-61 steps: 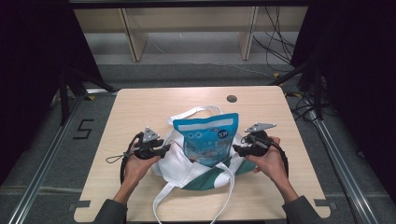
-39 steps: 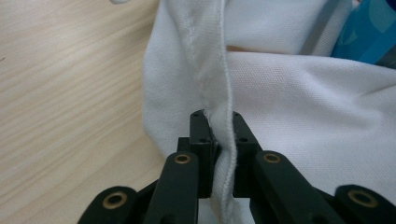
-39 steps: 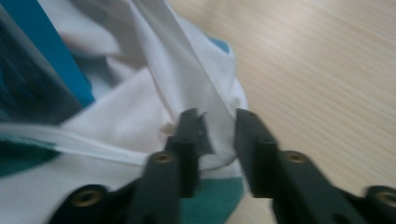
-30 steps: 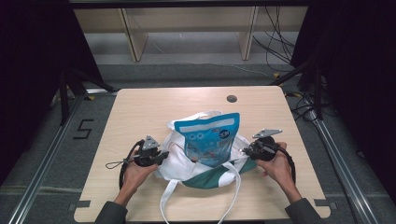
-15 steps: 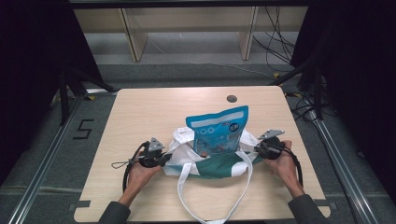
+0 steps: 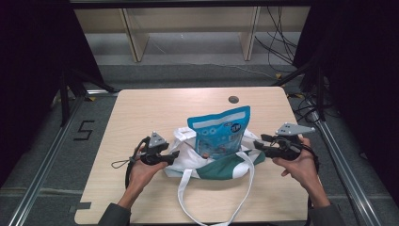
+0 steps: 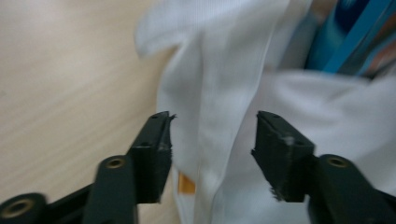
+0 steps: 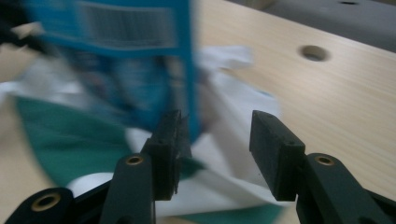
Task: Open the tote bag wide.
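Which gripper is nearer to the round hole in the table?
Right. The right gripper is below the hole and slightly right of it, beside the bag. The left gripper is farther, at the bag's other side.

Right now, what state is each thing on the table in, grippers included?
Tote bag: lying slumped on the table, mouth open, handles loose toward the near edge.
Blue pouch: upright, lower part inside the bag.
Left gripper: fingers just opened, apart, bag cloth between them, not pinched.
Right gripper: fingers just opened, apart, holding nothing.
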